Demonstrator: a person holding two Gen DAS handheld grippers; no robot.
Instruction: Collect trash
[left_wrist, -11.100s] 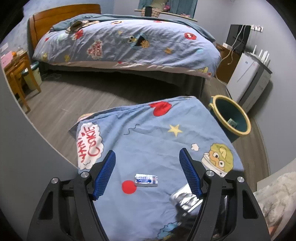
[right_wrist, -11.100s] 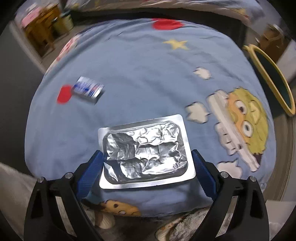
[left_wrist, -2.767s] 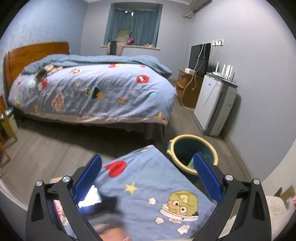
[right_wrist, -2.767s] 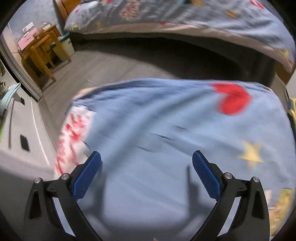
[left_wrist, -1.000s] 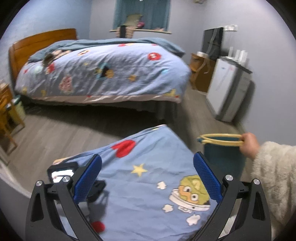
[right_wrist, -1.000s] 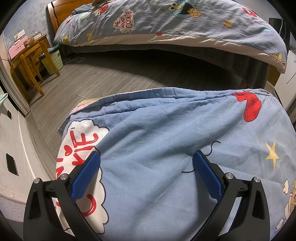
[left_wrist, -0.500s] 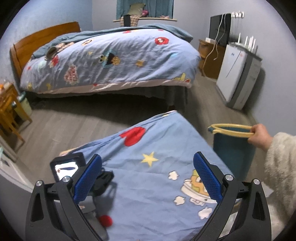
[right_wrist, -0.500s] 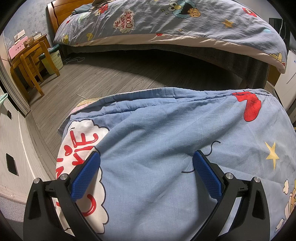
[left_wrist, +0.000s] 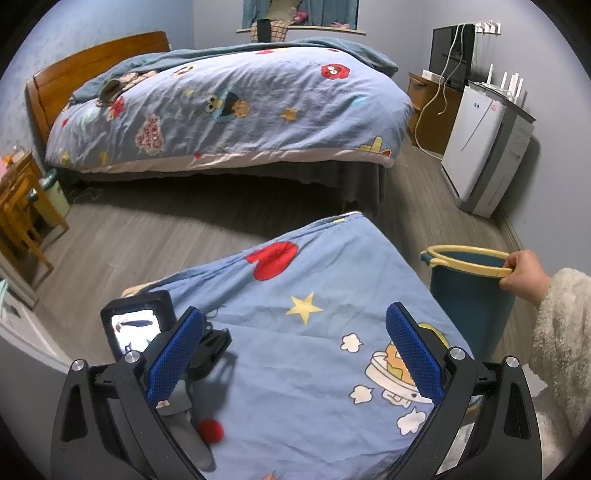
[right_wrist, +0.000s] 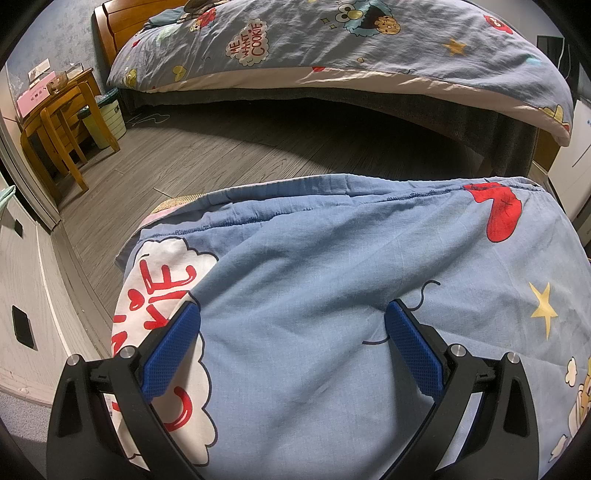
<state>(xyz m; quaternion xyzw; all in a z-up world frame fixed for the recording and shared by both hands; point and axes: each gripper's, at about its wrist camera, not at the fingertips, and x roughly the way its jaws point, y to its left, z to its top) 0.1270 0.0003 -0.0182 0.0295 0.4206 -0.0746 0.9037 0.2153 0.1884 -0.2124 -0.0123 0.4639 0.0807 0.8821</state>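
Observation:
My left gripper (left_wrist: 293, 354) is open and empty above a low surface covered by a blue cartoon cloth (left_wrist: 314, 350). A bare hand (left_wrist: 524, 275) holds the teal bin with a yellow rim (left_wrist: 472, 284) at the cloth's right side. My right gripper (right_wrist: 293, 350) is open and empty, resting low over the cloth (right_wrist: 332, 295); its body with a lit screen (left_wrist: 136, 328) lies on the cloth's left part in the left wrist view. No trash shows on the cloth.
A large bed (left_wrist: 229, 107) with a matching quilt stands across the wooden floor (left_wrist: 166, 229). A white appliance (left_wrist: 484, 147) and a cabinet stand at the right wall. A wooden chair (right_wrist: 62, 125) and a small waste bin (right_wrist: 107, 114) are at the left.
The right gripper has stayed still on the cloth. The left gripper's view has dropped and shifted slightly; the hand keeps hold of the bin at the right.

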